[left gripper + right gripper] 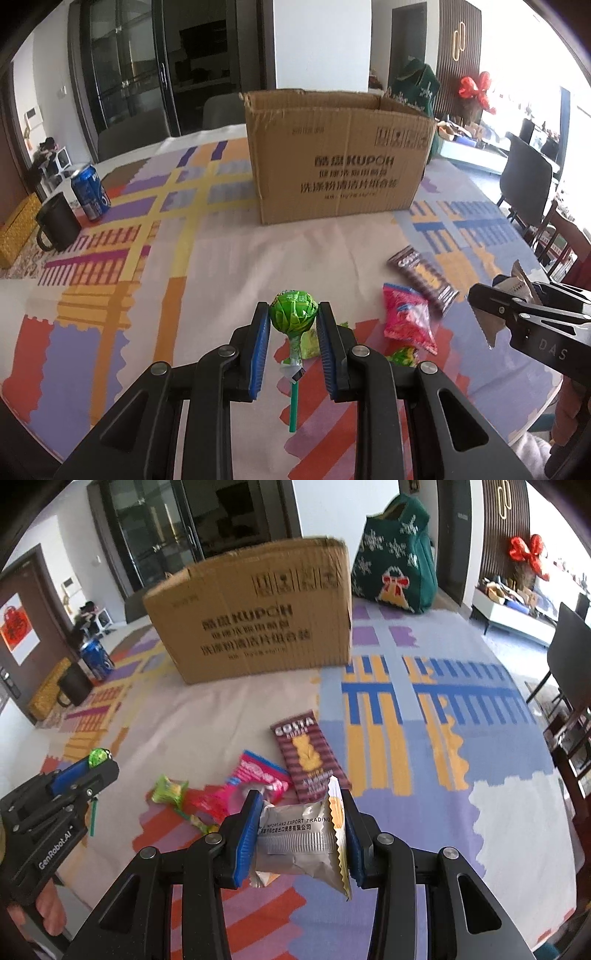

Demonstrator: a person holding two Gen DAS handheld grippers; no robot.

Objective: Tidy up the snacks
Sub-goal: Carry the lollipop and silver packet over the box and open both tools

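Both grippers hold snacks above the table, short of the cardboard box [340,155].

Left gripper [293,314] clamps a green lollipop [293,308]; right gripper [301,834] pinches a silver packet [299,840]. Bare tablecloth [229,254] lies before the box; pink packet [406,317] and brown packet [308,755] lie between.

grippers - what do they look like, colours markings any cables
Both are matte black linkage frames with triangular cut-outs and round silver pivot bolts. Each finger carries a ribbed blue pad. The left gripper bears white "GenRobot.AI" lettering on its side; the right gripper shows grey "DAS". No cables visible. A bare hand grips the left handle.
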